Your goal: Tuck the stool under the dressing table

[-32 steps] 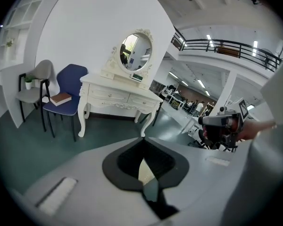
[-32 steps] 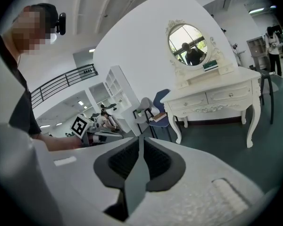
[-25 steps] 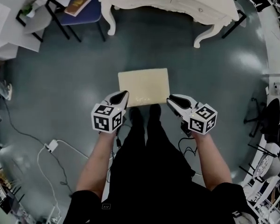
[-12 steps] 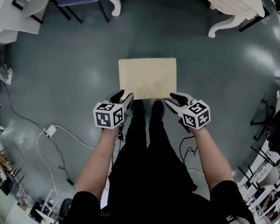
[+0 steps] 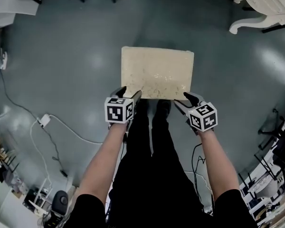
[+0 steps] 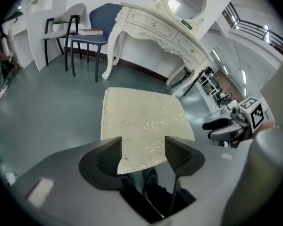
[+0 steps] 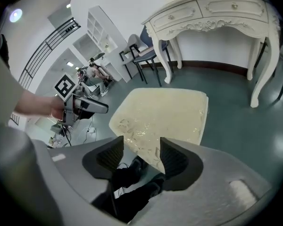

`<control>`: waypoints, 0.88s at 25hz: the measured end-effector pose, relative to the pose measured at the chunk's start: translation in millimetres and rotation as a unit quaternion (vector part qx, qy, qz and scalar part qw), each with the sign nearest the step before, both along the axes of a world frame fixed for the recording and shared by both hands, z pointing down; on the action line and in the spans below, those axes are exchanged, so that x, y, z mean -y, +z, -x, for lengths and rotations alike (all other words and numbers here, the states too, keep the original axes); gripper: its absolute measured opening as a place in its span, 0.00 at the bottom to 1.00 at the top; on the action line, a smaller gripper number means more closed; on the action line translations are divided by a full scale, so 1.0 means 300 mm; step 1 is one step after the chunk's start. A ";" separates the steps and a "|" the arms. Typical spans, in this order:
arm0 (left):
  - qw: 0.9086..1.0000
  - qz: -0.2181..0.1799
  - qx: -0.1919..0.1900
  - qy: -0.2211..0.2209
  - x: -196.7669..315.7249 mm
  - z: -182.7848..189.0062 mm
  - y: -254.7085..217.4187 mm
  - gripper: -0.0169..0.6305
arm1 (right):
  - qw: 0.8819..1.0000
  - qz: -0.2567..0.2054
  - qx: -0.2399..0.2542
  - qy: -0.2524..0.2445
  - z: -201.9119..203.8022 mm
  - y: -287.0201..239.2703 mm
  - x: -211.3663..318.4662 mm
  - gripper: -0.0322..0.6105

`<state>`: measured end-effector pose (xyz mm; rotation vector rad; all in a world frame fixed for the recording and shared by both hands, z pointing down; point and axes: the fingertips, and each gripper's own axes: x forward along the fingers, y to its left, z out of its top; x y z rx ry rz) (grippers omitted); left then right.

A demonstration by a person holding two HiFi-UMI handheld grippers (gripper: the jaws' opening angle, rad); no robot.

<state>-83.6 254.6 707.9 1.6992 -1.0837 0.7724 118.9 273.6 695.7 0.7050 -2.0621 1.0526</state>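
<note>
The stool (image 5: 156, 72) has a cream, marbled rectangular top and stands on the grey floor in front of my feet. The white carved dressing table (image 5: 263, 4) shows only at the top right of the head view; it stands beyond the stool (image 6: 141, 121) in both gripper views. My left gripper (image 5: 129, 93) hovers at the stool's near left corner, my right gripper (image 5: 186, 100) at its near right corner. Both pairs of jaws have just been opening and stand open. The stool's near edge shows between them (image 6: 142, 147) (image 7: 141, 149), untouched by the pads.
A blue chair with a book (image 6: 96, 32) and a white chair (image 6: 61, 25) stand left of the dressing table (image 6: 155, 22). A cable and power strip (image 5: 43, 121) lie on the floor at left. White shelving (image 7: 101, 29) stands at the back.
Both grippers have dropped to the stool's near edge and their jaws have opened. The stool looks larger, and the dressing table has slid toward the top of the head view.
</note>
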 end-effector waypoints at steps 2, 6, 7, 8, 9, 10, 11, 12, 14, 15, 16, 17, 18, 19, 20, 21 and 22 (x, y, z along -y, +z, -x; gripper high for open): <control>1.000 0.004 0.021 0.018 -0.018 0.006 0.055 0.52 | 1.000 -0.002 -0.019 0.022 -0.033 0.064 0.008 0.45; 0.999 0.021 0.041 0.024 -0.048 0.020 0.144 0.58 | 0.997 -0.007 -0.056 0.056 -0.080 0.152 0.036 0.50; 0.999 0.025 0.042 0.024 -0.053 0.021 0.161 0.59 | 0.997 -0.003 -0.057 0.053 -0.067 0.168 0.031 0.51; 0.998 0.028 0.044 0.024 -0.058 0.020 0.175 0.59 | 0.997 0.002 -0.058 0.046 -0.045 0.184 0.020 0.51; 0.998 0.028 0.048 0.026 -0.061 0.018 0.186 0.60 | 0.997 0.005 -0.061 0.039 -0.021 0.199 0.008 0.51; 0.998 0.028 0.054 0.026 -0.063 0.015 0.192 0.60 | 0.997 0.004 -0.071 0.033 -0.004 0.214 0.000 0.53; 0.998 0.027 0.059 0.026 -0.063 0.012 0.197 0.60 | 0.996 -0.001 -0.085 0.030 0.004 0.225 -0.003 0.53; 0.997 0.026 0.063 0.024 -0.062 0.010 0.200 0.60 | 0.995 -0.006 -0.099 0.032 0.005 0.231 -0.001 0.53; 0.997 0.027 0.069 0.021 -0.056 0.012 0.209 0.59 | 0.993 -0.011 -0.108 0.047 0.000 0.235 0.010 0.49; 0.997 0.028 0.070 0.021 -0.054 0.017 0.214 0.58 | 0.993 -0.010 -0.105 0.056 -0.005 0.236 0.016 0.47; 0.997 0.029 0.069 0.023 -0.052 0.020 0.218 0.56 | 0.993 -0.010 -0.102 0.062 -0.012 0.237 0.020 0.43; 0.997 0.029 0.065 0.025 -0.052 0.021 0.220 0.56 | 0.993 -0.011 -0.101 0.064 -0.021 0.239 0.023 0.39; 0.997 0.030 0.062 0.028 -0.052 0.019 0.221 0.56 | 0.993 -0.012 -0.098 0.063 -0.030 0.242 0.026 0.33; 0.997 0.032 0.060 0.032 -0.051 0.015 0.222 0.56 | 0.994 -0.013 -0.094 0.061 -0.036 0.245 0.030 0.32; 0.997 0.035 0.060 0.035 -0.050 0.012 0.224 0.56 | 0.994 -0.014 -0.091 0.058 -0.038 0.248 0.032 0.32; 0.997 0.038 0.060 0.039 -0.048 0.011 0.227 0.55 | 0.994 -0.016 -0.090 0.057 -0.036 0.251 0.034 0.32; 0.997 0.040 0.061 0.041 -0.044 0.012 0.229 0.55 | 0.994 -0.020 -0.092 0.059 -0.032 0.254 0.036 0.32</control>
